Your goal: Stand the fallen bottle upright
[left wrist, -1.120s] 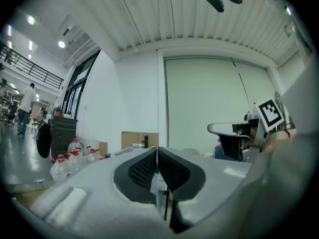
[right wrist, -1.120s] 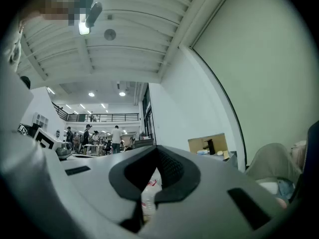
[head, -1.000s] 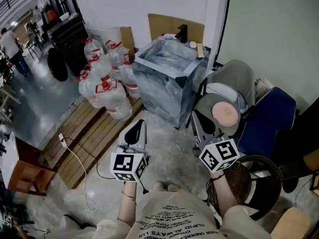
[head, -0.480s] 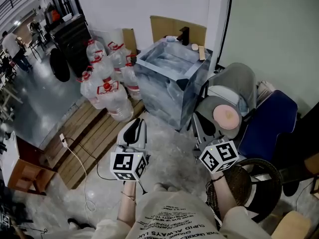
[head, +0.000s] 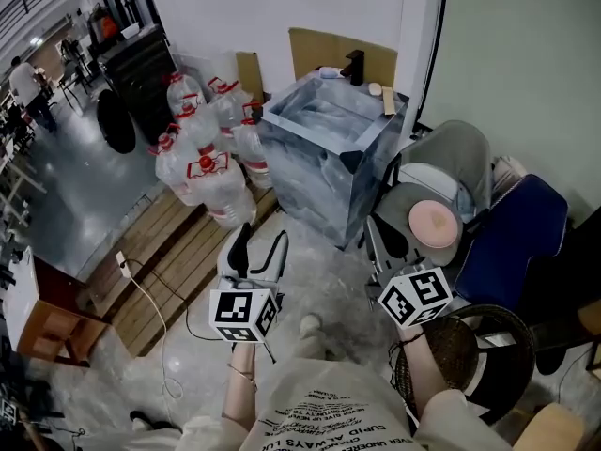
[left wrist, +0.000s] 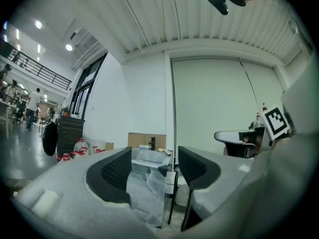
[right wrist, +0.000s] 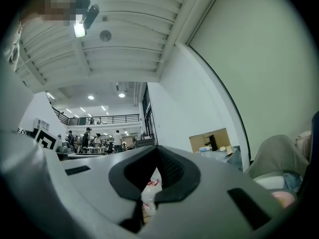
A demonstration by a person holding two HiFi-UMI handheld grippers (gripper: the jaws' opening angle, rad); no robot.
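The bottle (head: 222, 195) lies far-left of the opening, empty left gripper (head: 260, 244), cap pointing far; the closed right gripper (right wrist: 155, 172) is farther off.

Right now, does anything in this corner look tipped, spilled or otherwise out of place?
The nearest water jug in the cluster by the wooden pallet seems to lean, though this steep angle may exaggerate that. Right of the plastic-wrapped block, grey chairs lie heaped askew. No spill shows.
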